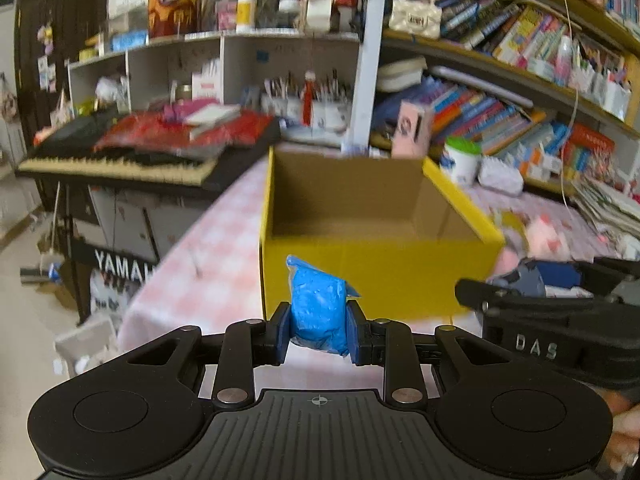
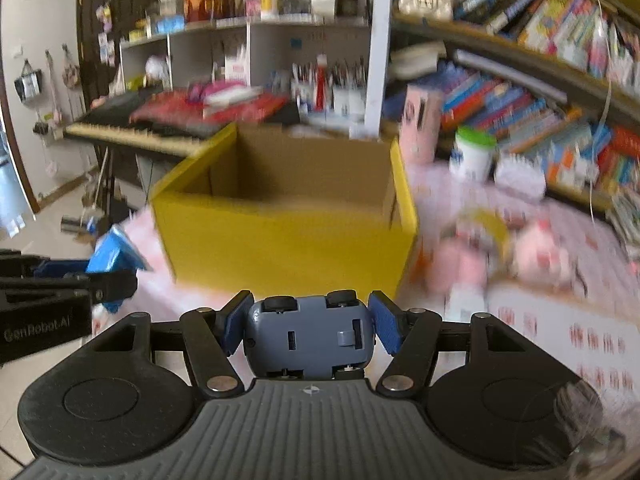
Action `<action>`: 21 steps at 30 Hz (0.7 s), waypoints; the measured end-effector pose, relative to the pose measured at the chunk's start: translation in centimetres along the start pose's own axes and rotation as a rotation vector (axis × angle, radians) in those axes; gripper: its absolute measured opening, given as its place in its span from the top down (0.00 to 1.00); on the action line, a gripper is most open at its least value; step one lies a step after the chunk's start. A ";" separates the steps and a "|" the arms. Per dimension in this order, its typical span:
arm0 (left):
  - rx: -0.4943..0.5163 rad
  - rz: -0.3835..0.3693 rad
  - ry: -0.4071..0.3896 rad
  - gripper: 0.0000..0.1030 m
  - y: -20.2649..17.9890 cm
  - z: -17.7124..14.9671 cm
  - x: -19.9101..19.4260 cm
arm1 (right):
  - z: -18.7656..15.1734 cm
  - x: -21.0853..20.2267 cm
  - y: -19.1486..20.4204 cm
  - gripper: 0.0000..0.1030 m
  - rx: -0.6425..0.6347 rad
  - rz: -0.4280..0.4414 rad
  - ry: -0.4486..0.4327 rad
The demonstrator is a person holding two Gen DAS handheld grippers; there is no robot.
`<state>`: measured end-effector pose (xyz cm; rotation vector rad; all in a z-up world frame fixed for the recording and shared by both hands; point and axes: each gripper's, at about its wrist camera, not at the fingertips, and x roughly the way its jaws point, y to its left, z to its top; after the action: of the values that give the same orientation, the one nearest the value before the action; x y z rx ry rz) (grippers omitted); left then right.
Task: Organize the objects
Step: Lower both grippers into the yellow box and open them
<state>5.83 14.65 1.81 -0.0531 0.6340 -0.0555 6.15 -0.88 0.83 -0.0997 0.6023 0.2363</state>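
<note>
Left wrist view: left gripper (image 1: 319, 330) fingers clamp a blue packet (image 1: 318, 312); right gripper (image 2: 311, 330) fingers clamp a toy car (image 2: 310, 336); the box (image 1: 380, 276) ahead looks empty, both deposits outstanding.

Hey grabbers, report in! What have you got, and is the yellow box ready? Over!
Left tool shut on blue packet. Right tool shut on upside-down grey toy car. Yellow box ahead, open. Nothing in the way.

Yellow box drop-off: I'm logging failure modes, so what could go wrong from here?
1. The left gripper pinches only the soft blue bag; it may slip out short of the yellow box.
2. The right gripper holds the toy car wheels-up; it could twist loose.
</note>
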 end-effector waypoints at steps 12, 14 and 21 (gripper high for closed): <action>0.018 0.038 -0.026 0.75 -1.6 5.7 6.6 | 9.4 6.7 -3.8 0.41 -0.043 0.023 -0.137; 0.024 0.042 -0.009 0.75 -1.9 5.7 7.6 | 10.0 8.0 -4.5 0.41 -0.044 0.028 -0.123; 0.061 0.075 0.052 0.75 -3.1 6.1 11.3 | 10.7 12.0 -5.5 0.41 -0.059 0.049 -0.066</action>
<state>18.43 10.99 0.27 0.0314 0.6851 -0.0035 23.00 -2.20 2.87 -0.1331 0.5325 0.3041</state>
